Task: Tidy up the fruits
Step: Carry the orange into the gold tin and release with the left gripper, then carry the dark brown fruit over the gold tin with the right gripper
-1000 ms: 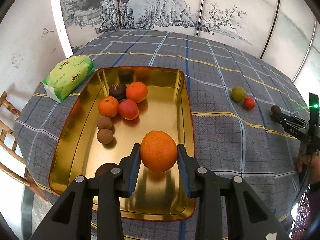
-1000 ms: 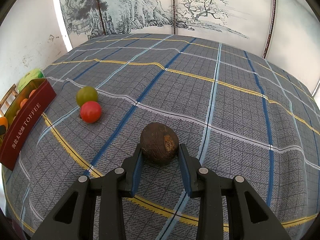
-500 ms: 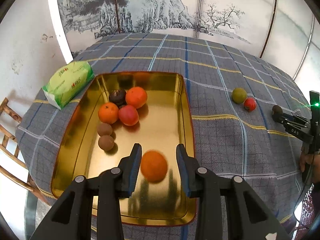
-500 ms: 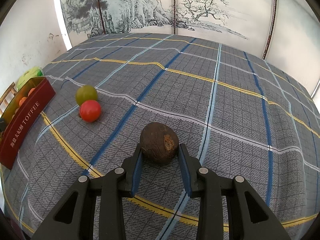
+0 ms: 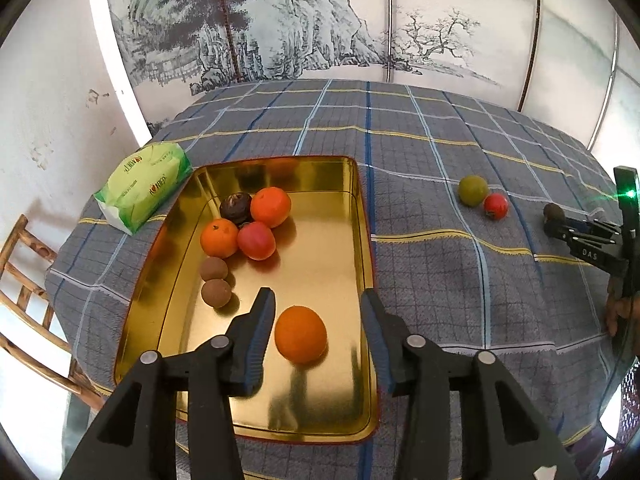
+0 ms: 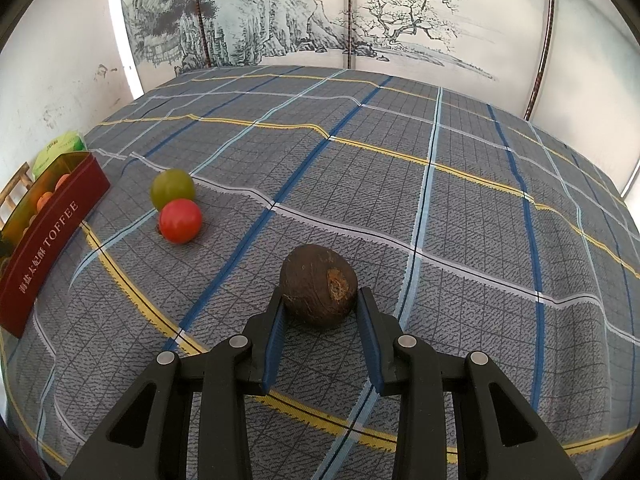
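Orange lying loose in the gold tray between the just-opened jaws of the left hand-held gripper; right hand-held gripper clamped on a brown fruit on the bench.

Background: a folding screen painted with an ink landscape of cliffs and a bare tree stands behind the table's far edge, beside a scuffed white wall. A grey plaid tablecloth covers the table; a wooden chair stands at its left edge.
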`<state>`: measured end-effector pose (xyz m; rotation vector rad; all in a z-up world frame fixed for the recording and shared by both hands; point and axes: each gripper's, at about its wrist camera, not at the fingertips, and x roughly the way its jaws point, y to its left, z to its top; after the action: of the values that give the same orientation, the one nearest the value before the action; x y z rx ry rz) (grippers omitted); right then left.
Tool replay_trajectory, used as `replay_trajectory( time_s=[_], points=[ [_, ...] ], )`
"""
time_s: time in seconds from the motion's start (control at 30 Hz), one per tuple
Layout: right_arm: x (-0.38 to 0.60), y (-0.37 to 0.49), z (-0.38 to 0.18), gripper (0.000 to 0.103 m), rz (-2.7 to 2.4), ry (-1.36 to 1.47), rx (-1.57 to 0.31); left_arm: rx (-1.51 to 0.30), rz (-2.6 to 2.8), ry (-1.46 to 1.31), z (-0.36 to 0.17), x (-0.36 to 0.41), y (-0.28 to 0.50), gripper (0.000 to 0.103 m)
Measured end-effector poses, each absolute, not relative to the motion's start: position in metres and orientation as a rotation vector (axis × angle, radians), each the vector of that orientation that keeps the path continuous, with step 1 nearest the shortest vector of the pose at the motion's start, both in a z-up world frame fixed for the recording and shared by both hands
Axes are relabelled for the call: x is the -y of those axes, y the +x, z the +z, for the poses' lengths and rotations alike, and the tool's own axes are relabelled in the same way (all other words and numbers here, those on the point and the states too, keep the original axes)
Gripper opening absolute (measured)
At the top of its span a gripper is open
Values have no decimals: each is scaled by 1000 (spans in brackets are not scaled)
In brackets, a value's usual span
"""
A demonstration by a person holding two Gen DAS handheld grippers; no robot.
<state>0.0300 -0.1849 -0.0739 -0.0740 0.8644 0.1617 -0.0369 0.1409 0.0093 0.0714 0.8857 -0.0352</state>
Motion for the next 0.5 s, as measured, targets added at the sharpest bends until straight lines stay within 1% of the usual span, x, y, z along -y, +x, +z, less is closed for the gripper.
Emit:
replay_trajectory(
  time_s=[0.2,0.37,0.43,0.5],
  points=[
    [183,29,-74,35,156,-92,-865,-869,-23,82,13,-140,-44,54],
    [186,25,-73,35,157,-85,-877,-872,-24,79,14,-139,-49,56],
    [185,22,-73,35,158,-84,-881,-878,-27,86,15,-138,-50,59],
    [186,18,-73,35,160,-83,-883,-874,-22,93,15,-137,-54,66]
  ],
)
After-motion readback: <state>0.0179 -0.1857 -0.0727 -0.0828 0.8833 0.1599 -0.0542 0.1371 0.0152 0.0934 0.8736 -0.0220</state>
